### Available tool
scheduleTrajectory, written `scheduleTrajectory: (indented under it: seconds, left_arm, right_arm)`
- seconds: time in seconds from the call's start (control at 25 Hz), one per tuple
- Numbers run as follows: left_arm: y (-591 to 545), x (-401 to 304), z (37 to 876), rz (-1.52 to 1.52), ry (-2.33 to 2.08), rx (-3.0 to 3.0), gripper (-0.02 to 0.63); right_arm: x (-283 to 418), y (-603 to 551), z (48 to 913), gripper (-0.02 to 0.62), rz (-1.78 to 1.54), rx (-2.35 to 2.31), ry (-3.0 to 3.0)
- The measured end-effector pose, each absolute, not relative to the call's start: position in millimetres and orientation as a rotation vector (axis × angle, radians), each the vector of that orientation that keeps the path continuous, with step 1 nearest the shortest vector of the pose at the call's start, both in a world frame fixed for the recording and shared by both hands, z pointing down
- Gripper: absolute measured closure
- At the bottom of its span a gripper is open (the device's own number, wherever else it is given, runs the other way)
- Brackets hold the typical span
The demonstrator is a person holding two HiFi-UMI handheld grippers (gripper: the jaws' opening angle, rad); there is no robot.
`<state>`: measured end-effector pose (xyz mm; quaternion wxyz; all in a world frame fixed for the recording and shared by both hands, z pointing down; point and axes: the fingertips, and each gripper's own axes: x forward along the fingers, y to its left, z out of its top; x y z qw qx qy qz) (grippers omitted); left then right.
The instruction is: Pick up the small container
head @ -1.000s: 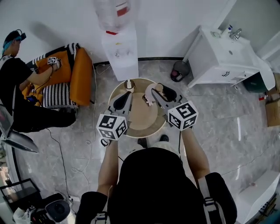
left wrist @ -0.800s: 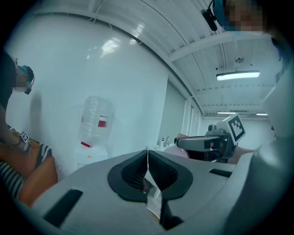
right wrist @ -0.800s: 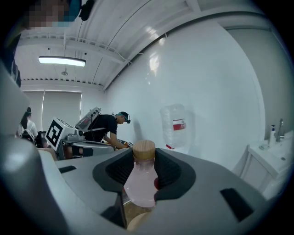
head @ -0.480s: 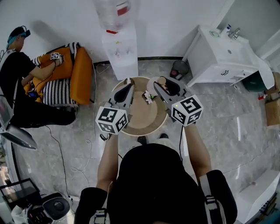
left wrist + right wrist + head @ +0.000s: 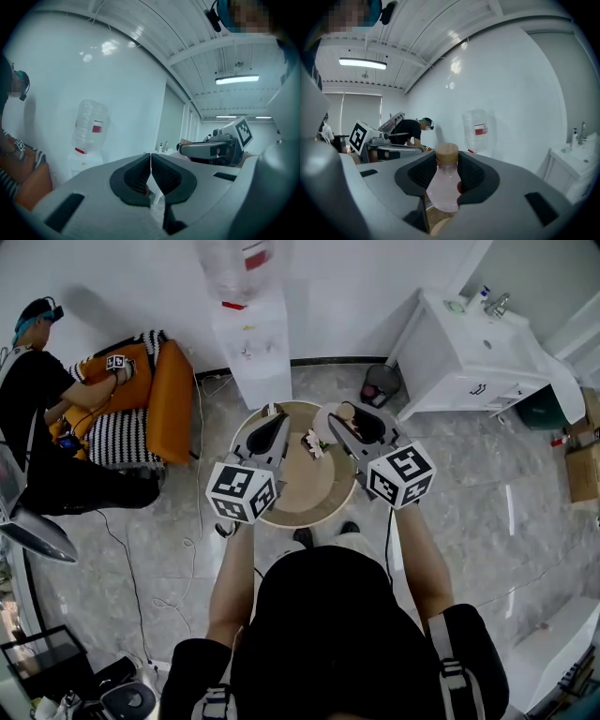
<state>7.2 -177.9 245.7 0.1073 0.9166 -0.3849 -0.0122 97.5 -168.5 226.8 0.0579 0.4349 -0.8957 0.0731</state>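
The right gripper (image 5: pixel 446 165) has its jaws partly apart and closed on the small container, a pale pink translucent bottle with a round wooden stopper (image 5: pixel 443 185). The bottle stands upright between the ribbed black pads, its stopper just above their top edge and its rounded belly bulging out below them. The left gripper (image 5: pixel 151 161) has its jaws pressed together along a thin seam, and nothing shows between them.

Compared with a second ago, the head view shows both tools have risen a little and drifted toward the far edge of the round, light wooden table (image 5: pixel 281 517) below them. The right gripper's marker cube now sits higher in that view, and the left gripper (image 5: pixel 270 423) has come up alongside it. The bottle has gone up with the right gripper (image 5: pixel 339 420). In the right gripper view a strip of tan tabletop shows beneath the bottle's base, so it looks clear of the surface, though the gap is hard to judge.

A small pink-and-white object (image 5: pixel 312 443) stays on the table between the two tools and below their tips. I cannot tell what it is.

By my reading, the pick-up is essentially done: the container is gripped, upright and lifted. The rounded belly gives the pads little flat surface, so a tilt could let it slide.
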Motion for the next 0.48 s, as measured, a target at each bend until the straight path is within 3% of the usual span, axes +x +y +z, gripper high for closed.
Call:
scheduleTrajectory:
  seconds: [0.48]
  left_arm:
    - [-178.4, 11.7, 246.4, -0.03, -1.11, 2.706, 0.584]
  right_arm:
    - [97.2, -170.4, 227.6, 0.453, 0.218, 1.32, -2.71]
